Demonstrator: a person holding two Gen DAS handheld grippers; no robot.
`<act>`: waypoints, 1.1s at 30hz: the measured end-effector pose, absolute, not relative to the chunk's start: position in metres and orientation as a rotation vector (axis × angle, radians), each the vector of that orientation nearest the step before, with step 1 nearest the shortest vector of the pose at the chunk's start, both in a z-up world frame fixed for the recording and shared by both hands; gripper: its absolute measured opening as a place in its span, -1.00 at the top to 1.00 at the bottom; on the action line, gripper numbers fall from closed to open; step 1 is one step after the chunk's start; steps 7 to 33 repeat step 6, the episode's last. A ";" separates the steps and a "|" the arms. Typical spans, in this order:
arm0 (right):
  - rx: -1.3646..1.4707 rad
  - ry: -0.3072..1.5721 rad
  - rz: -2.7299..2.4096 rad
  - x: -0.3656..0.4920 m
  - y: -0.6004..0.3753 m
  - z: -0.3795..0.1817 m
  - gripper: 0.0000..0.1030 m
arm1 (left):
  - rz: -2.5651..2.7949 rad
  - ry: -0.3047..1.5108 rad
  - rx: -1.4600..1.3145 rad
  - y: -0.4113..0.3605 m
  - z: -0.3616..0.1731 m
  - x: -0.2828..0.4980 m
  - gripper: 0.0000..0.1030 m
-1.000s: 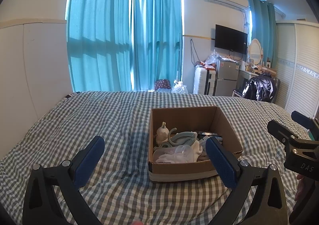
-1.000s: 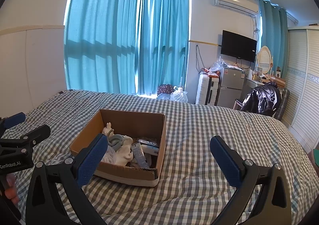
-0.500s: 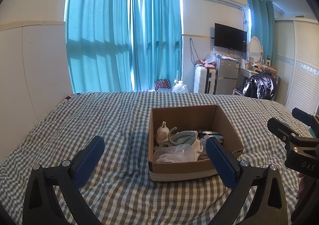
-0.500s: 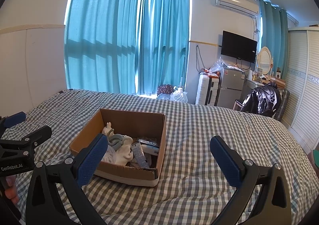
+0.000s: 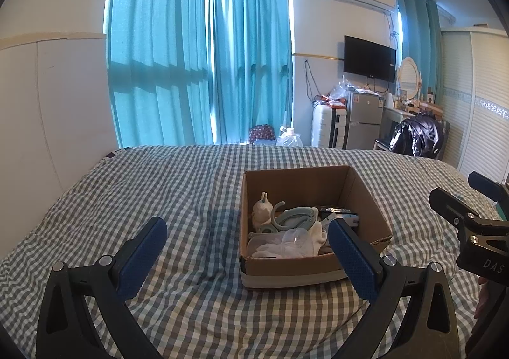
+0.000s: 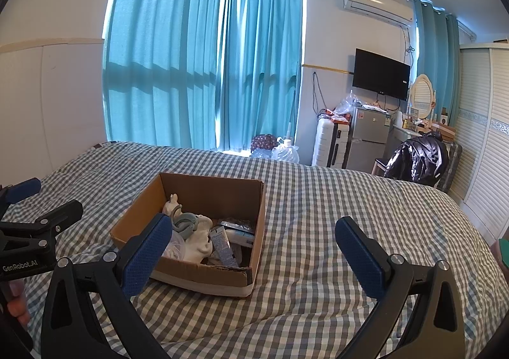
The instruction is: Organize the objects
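Observation:
An open cardboard box (image 5: pixel 366 196) sits on the checked bed and also shows in the right wrist view (image 6: pixel 203 187). It holds a small white bottle (image 5: pixel 262 210), a grey-blue curved plastic piece (image 5: pixel 292 216), a clear plastic container (image 5: pixel 286 243), white cloth (image 6: pixel 198 239) and small packets (image 6: pixel 224 243). My left gripper (image 5: pixel 246 255) is open and empty, held above the bed just in front of the box. My right gripper (image 6: pixel 251 252) is open and empty, to the right front of the box. Each gripper shows at the edge of the other's view.
The grey-and-white checked bedspread (image 5: pixel 143 193) spreads all around the box. A white wall panel (image 5: pixel 38 111) bounds the left. Beyond the bed are teal curtains (image 5: pixel 197 66), a white suitcase (image 5: pixel 327 127), a small fridge (image 5: pixel 362 122) and a chair with a black jacket (image 5: pixel 416 138).
Both views have shifted only very slightly. Both grippers stay open and the box has not moved.

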State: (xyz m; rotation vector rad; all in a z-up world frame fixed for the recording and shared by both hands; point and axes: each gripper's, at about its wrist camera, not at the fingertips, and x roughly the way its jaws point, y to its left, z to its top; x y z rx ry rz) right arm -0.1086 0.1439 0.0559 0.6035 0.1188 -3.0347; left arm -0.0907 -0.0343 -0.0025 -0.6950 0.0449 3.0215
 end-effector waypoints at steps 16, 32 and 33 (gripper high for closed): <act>0.612 0.119 -3.031 -0.109 0.145 0.054 -1.00 | 3.025 0.061 -0.695 -0.033 -0.004 -0.091 -1.00; 0.612 0.119 -3.031 -0.109 0.145 0.054 -1.00 | 3.025 0.061 -0.695 -0.033 -0.004 -0.091 -1.00; 0.612 0.119 -3.031 -0.109 0.145 0.054 -1.00 | 3.025 0.061 -0.695 -0.033 -0.004 -0.091 -1.00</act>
